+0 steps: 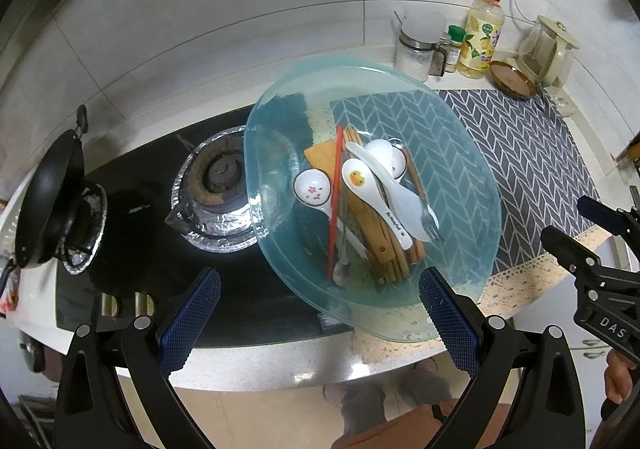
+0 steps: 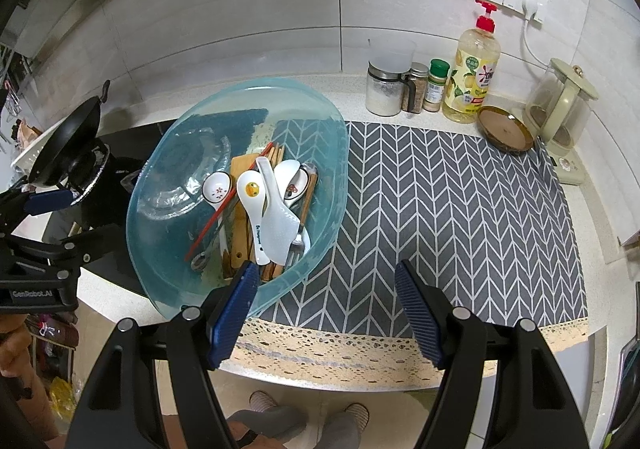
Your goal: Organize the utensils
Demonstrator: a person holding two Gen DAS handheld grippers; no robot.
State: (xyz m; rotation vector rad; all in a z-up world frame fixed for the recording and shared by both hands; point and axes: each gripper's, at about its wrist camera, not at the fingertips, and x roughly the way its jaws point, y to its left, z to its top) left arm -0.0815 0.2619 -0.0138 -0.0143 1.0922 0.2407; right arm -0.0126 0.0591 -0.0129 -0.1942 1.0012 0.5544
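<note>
Taking the glass dish (image 2: 168, 153) as the landmark and reading from its left: a black pan (image 1: 52, 201) is sitting on the far burner of the black stove (image 1: 160, 249), and a foil-ringed burner (image 1: 218, 173) is lying just beside the dish's left rim. The left gripper (image 1: 320, 313) is hovering over the near edge of the dish with its jaws standing wide apart and nothing between them. Inside the dish the utensils are lying in a loose heap: a small flowered spoon (image 2: 217, 187), red chopsticks (image 2: 212, 221), a wooden spatula (image 2: 240, 217), a duck-printed spoon (image 2: 250, 191), a white rice paddle (image 2: 276, 225) and a fork (image 2: 297, 239) are overlapping one another. The right gripper (image 2: 326, 313) is hanging at the dish's near right side, over the patterned mat (image 2: 460, 217), its jaws also spread and empty. Judging from this, the sorting is only just starting (nothing is out of the dish yet); the next move is likely calling for one gripper to go down on a top-lying piece, such as the paddle or fork, and pinch it without dragging its neighbours. Further right of the dish, jars (image 2: 384, 89) and a soap bottle (image 2: 474, 81) are standing against the tiled wall (image 2: 240, 9), with a kettle (image 2: 560, 105) beyond, all on a speckled pale counter (image 1: 400, 353).
</note>
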